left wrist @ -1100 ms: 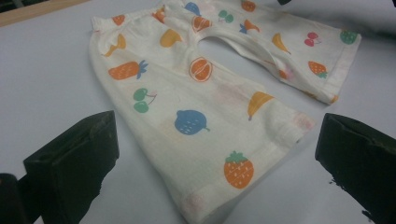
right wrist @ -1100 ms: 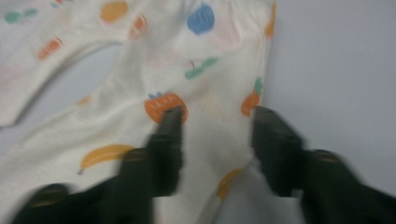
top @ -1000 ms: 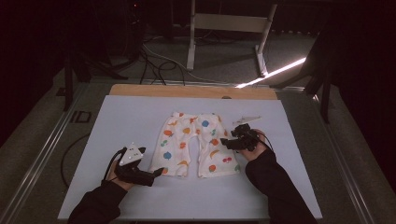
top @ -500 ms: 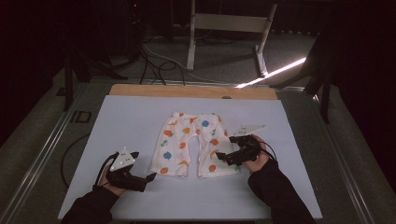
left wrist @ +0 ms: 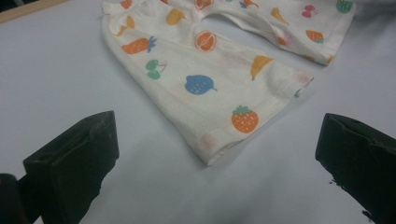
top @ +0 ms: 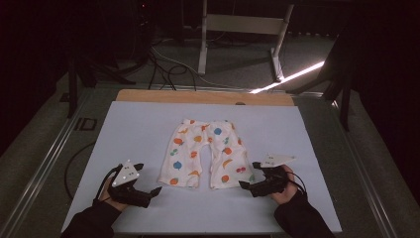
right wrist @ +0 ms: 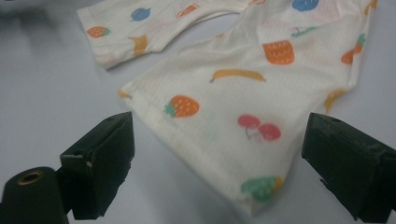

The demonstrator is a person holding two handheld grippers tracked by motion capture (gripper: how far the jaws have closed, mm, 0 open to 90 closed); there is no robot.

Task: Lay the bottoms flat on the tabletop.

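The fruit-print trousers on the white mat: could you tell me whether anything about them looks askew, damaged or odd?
Nothing stands out. The trousers lie flat on the white mat, legs spread toward the person, with no visible tears or stains. Both grippers, left and right, are open beside the hems.

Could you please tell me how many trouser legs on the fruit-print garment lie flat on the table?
2: the left leg points toward the left claw, the right leg toward the right claw. Both lie spread flat.
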